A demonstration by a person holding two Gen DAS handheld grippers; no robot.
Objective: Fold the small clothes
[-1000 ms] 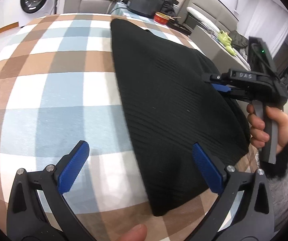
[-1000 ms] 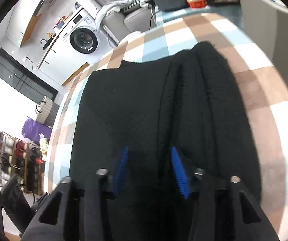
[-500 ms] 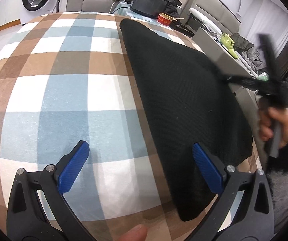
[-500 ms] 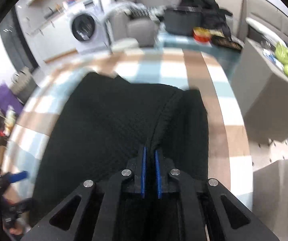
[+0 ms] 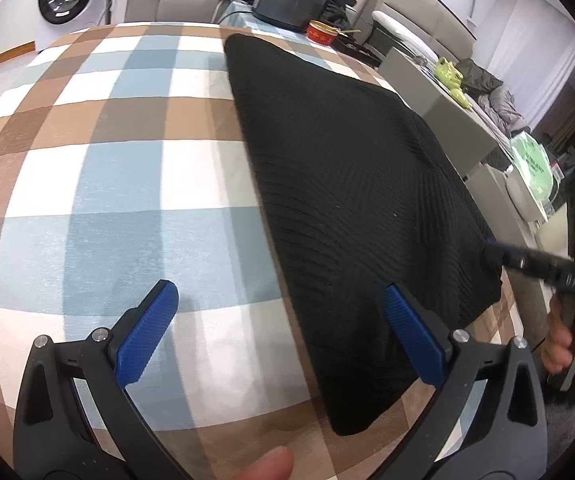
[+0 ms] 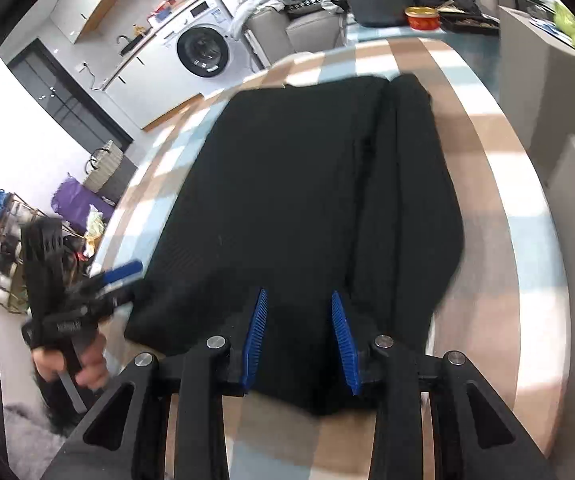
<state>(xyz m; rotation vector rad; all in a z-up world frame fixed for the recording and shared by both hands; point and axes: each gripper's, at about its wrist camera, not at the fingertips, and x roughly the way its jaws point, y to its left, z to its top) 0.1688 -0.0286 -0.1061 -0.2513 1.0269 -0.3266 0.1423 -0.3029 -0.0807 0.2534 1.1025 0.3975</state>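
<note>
Black knit garment (image 5: 351,184) on the checked tablecloth (image 5: 99,184), part-folded, both grippers unloaded.

Left gripper (image 5: 283,336): jaws spread wide, straddling the garment's near left edge, gripping nothing. Right gripper (image 6: 299,336): jaws parted over the near hem, cloth between them but not pinched. A lengthwise ridge (image 6: 375,184) runs along the garment's right side. For a clean fold, each gripper should probably pinch a near corner, both layers together, and lift evenly so the ridge does not spread.
</note>
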